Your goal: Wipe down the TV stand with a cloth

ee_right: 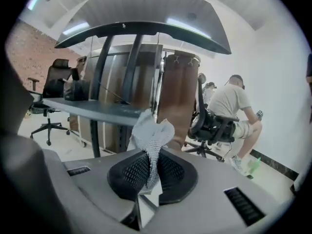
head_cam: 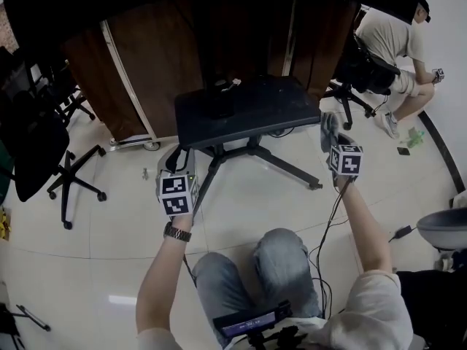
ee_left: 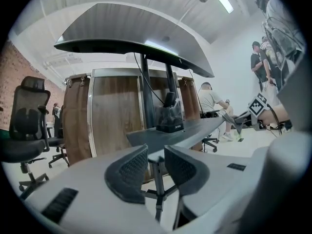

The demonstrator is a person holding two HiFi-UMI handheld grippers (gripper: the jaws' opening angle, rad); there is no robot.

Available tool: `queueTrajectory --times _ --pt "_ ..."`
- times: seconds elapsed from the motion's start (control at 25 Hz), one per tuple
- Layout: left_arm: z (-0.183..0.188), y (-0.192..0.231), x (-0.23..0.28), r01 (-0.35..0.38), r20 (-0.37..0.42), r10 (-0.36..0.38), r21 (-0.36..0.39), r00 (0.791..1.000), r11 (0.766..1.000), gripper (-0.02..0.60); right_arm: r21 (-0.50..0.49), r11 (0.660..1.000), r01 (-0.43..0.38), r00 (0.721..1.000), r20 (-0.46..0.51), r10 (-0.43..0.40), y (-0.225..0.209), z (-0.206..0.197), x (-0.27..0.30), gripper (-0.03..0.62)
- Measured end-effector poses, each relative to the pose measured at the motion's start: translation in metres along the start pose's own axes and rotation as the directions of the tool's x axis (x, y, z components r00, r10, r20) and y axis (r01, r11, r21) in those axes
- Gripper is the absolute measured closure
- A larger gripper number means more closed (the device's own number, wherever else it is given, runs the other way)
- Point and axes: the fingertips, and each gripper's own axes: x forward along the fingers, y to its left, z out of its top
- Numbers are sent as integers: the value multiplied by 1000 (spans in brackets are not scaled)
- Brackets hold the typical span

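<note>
Cloth [ee_right: 152, 130] is clamped between the closed right tongs [ee_right: 152, 172], just beside the stand's [head_cam: 277, 104] right front corner. Left tongs [ee_left: 156, 162] stand slightly apart, empty, near its front-left corner.

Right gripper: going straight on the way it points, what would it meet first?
Probably the right end of the TV stand shelf, just past the cloth the right gripper holds; depth is unclear.
</note>
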Motion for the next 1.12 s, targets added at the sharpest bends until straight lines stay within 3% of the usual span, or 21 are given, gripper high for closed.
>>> queueTrajectory --times 0.12,0.28,0.48,0.64,0.76,0.92,1.04,1.12 --pt "-10 -5 0 -15 24 15 -6 1000 1000 451 -5 990 -141 990 -21 140 78 -32 8 569" --pt "-25 -6 2 -53 38 53 -13 998 999 451 -25 941 -336 942 -22 336 218 -41 43 569" --pt "-78 1 17 -96 -35 94 -55 995 994 451 -63 896 -441 897 19 442 335 -18 107 569" --pt "-113 5 32 -104 -81 98 -81 992 991 451 -68 889 -453 888 57 457 373 -7 139 569" --pt "-134 6 30 -107 -114 96 -91 989 990 451 -59 889 -454 890 18 455 386 -33 156 569" --pt "-158 -6 25 -85 -144 72 -85 987 993 451 -45 881 -472 874 -153 461 399 -131 174 569" --pt "-177 -26 21 -47 -162 36 -66 986 997 451 -4 851 -524 817 -285 502 410 -212 167 569" --pt "-191 -34 20 -35 -181 21 -74 983 997 451 14 838 -545 790 -324 520 414 -245 158 569"
